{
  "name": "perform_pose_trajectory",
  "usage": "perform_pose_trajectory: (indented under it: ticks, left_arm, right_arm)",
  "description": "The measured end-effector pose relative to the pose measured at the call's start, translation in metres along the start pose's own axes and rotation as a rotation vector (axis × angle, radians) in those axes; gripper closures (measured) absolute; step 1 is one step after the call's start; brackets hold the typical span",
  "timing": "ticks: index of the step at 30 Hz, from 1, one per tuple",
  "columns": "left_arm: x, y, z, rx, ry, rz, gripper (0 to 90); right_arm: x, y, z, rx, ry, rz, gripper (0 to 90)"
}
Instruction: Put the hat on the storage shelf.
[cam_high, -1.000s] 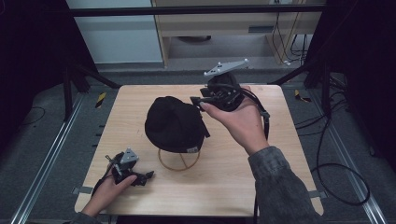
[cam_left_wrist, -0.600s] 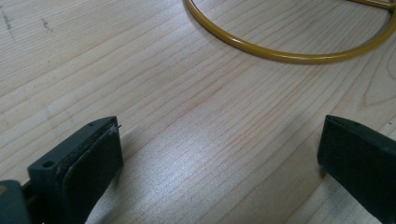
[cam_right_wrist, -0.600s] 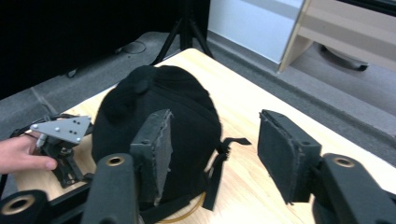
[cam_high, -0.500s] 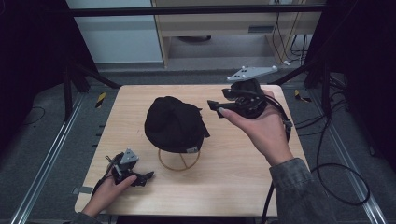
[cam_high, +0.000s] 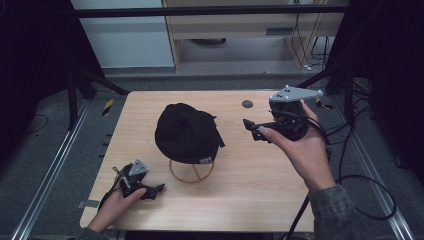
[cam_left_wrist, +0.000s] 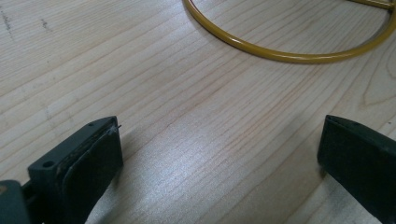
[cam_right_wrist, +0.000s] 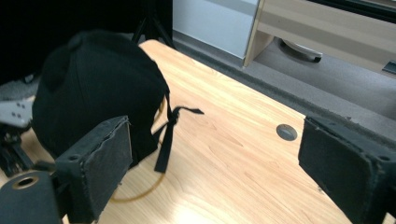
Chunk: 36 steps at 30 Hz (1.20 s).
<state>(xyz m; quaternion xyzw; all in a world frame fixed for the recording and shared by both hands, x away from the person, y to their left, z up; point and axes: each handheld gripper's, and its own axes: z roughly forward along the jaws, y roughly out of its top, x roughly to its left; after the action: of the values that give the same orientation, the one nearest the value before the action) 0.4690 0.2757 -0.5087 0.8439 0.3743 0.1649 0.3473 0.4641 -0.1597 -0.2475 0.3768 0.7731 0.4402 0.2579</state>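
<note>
Black cap on its wire stand, both grippers empty and apart from it.

The cap (cam_high: 187, 132) sits on a gold stand (cam_high: 192, 171) mid-counter, strap (cam_right_wrist: 169, 125) hanging at its right. The right gripper (cam_high: 260, 131) hovers to the right of the cap, fingers wide, nothing between them; the left gripper (cam_high: 150, 190) rests at the near left corner, fingers (cam_left_wrist: 88, 163) also wide, close to the stand's ring. Probably the cap is the target: approach it level from the right, pinch fabric rather than the thin strap, and lift straight so the light stand does not tip. The counter (cam_high: 280, 190) is pale wood with a small grey plug (cam_high: 247, 104); beyond lie grey carpet, cabinets and cables.
</note>
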Motion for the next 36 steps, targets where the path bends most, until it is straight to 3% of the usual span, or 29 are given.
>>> perform_pose_trajectory:
  ticks: [5, 10, 26, 36]
  left_arm:
    - [0.0, 0.0, 0.0, 0.0, 0.0, 0.0, 0.0]
    - [0.0, 0.0, 0.0, 0.0, -0.001, -0.002, 0.0]
    - [0.0, 0.0, 0.0, 0.003, -0.001, 0.001, 0.0]
    - [0.0, 0.0, 0.0, 0.003, -0.001, 0.001, 0.0]
  right_arm:
    - [-0.003, -0.016, -0.003, -0.001, -0.005, -0.023, 7.5]
    - [-0.004, -0.034, -0.006, -0.02, 0.008, 0.011, 6.7]
    - [-0.016, -0.082, 0.002, 0.017, 0.01, 0.095, 7.6]
    - [-0.016, -0.106, 0.014, 0.055, -0.007, 0.107, 12.0]
